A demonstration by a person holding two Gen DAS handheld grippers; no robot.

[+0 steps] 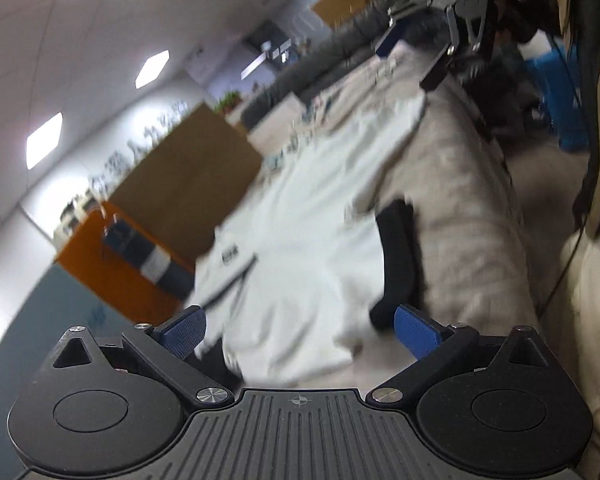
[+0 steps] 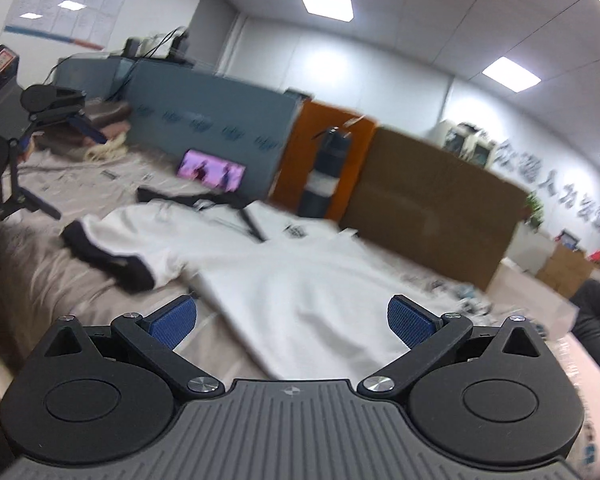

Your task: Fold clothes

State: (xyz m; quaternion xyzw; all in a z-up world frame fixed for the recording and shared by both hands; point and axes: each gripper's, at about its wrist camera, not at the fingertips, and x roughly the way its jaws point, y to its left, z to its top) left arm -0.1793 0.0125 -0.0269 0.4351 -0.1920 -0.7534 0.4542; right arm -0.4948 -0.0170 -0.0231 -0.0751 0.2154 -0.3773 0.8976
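Observation:
A white short-sleeved shirt (image 1: 300, 220) with black sleeve cuffs (image 1: 400, 256) and a dark collar lies spread flat on a beige cloth-covered table (image 1: 460, 200). It also shows in the right wrist view (image 2: 284, 276), with a black cuff (image 2: 112, 264) at the left. My left gripper (image 1: 300, 330) is open and empty, just above the shirt's near sleeve end. My right gripper (image 2: 292, 324) is open and empty above the shirt's hem side. The right gripper also shows far off in the left wrist view (image 1: 416, 44), and the left gripper shows in the right wrist view (image 2: 40, 136).
A brown cardboard box (image 2: 432, 204), an orange cabinet (image 2: 324, 160) and a grey partition (image 2: 208, 128) stand behind the table. A phone with a lit screen (image 2: 212, 176) leans on the partition. Piled fabrics (image 2: 100, 128) lie at the far left.

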